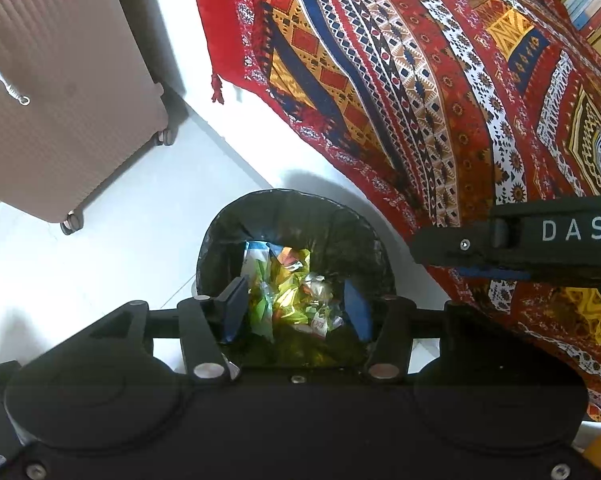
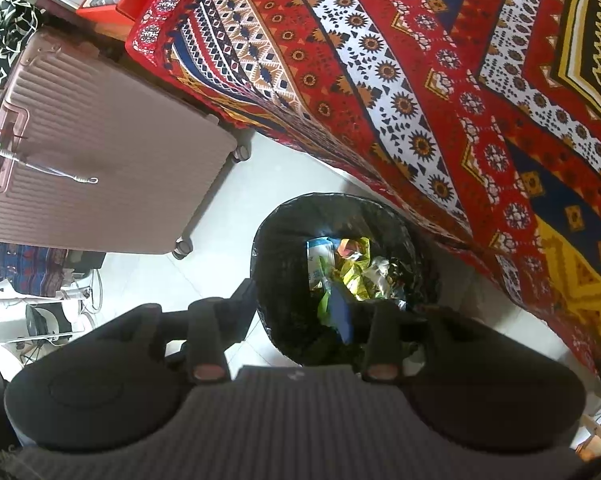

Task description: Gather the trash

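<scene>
Trash — crumpled yellow, green and white plastic wrappers (image 1: 292, 292) — lies inside the round bin lined with a black plastic bag (image 1: 220, 232), which stands on the pale tiled floor (image 1: 120, 248) just beside the hanging edge of the red patterned woven cloth (image 1: 420, 100). I hold my left gripper (image 1: 296, 312) right above the bin mouth, its blue pads parted with nothing between them. My right gripper (image 2: 296, 308) hangs over the bin's near rim, its jaws likewise apart and empty; one finger sits over the floor, the other over the bag.

I judge the drop as done. To do it well I would check that nothing clings to the pads, then lift straight up so the fingers do not snag the loose liner.

The only legible writing is "DAS" in white letters on the right gripper's black body, seen from the left wrist. A ribbed pink hard-shell suitcase (image 1: 60, 100) stands across the floor from the bin.
</scene>
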Motion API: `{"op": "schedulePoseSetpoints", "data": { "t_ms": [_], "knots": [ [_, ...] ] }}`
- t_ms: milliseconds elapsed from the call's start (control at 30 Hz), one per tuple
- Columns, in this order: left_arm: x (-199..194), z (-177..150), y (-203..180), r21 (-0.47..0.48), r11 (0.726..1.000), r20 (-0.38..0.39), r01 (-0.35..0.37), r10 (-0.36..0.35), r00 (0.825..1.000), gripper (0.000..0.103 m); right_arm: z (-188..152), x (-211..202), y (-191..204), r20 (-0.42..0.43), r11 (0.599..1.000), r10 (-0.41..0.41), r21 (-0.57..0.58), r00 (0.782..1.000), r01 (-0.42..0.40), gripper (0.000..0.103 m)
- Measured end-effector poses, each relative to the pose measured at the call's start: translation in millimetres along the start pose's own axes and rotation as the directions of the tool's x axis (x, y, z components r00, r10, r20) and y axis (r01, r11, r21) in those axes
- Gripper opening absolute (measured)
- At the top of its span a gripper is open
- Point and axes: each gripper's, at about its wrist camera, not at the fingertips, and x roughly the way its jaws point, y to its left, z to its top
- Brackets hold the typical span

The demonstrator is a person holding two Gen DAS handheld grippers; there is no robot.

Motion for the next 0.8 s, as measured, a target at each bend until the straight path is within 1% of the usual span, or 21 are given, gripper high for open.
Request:
{"op": "schedulePoseSetpoints", "data": {
  "t_ms": [200,633,800],
  "knots": [
    [0.0,-1.5,0.3,-0.001,1.0,0.002,0.002,-0.002,1.0,0.054,-2.3,-3.3,-3.1,0.004,1.0,-0.002,0.003,1.0,0.002,0.058],
    [0.3,-2.6,0.9,-0.007,1.0,0.002,-0.007,0.007,1.0,0.055,-4.9,-8.3,-5.8,0.012,1.0,-0.006,0.011,1.0,0.006,0.059],
    [0.2,-3.0,0.3,0.008,1.0,0.009,-0.017,0.017,1.0,0.059,-5.4,-9.6,-5.4,0.015,1.0,-0.007,0.018,1.0,0.007,0.059]
  ]
}}
